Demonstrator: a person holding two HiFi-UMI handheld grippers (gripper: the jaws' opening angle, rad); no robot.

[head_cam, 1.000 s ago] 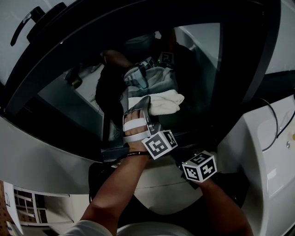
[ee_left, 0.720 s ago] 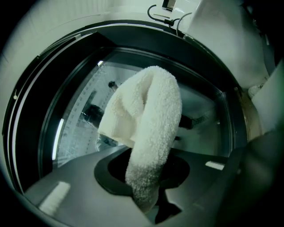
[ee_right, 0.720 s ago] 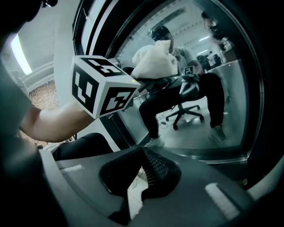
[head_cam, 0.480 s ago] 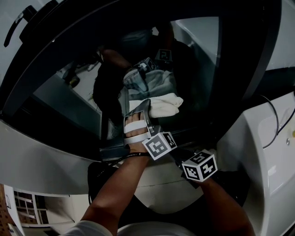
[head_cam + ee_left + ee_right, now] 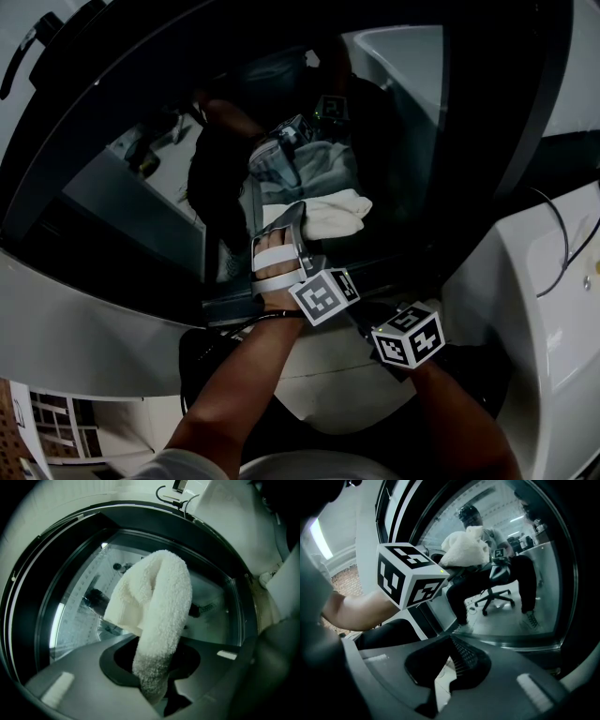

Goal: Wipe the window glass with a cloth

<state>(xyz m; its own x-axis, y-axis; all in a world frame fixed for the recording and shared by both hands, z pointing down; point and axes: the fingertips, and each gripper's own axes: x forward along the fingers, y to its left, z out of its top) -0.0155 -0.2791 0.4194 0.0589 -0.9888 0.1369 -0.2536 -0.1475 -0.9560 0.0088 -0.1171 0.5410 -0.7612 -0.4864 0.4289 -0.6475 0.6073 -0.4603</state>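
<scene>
Cloth (image 5: 154,606) pinched in left tongs (image 5: 153,692) and seemingly laid against window glass (image 5: 70,620) just ahead of them, right tongs (image 5: 446,676) pressed together, empty, just beside; wiping likely midway, much pane apparently left.

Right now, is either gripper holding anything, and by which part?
The left gripper holds the white cloth by one end, jaws clamped on it. The right gripper holds nothing.

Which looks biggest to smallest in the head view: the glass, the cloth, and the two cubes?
1. Glass, by far the largest.
2. Cloth, a bit larger than either cube.
3. Left cube and right cube: they look about alike, so I won't rank them.
</scene>
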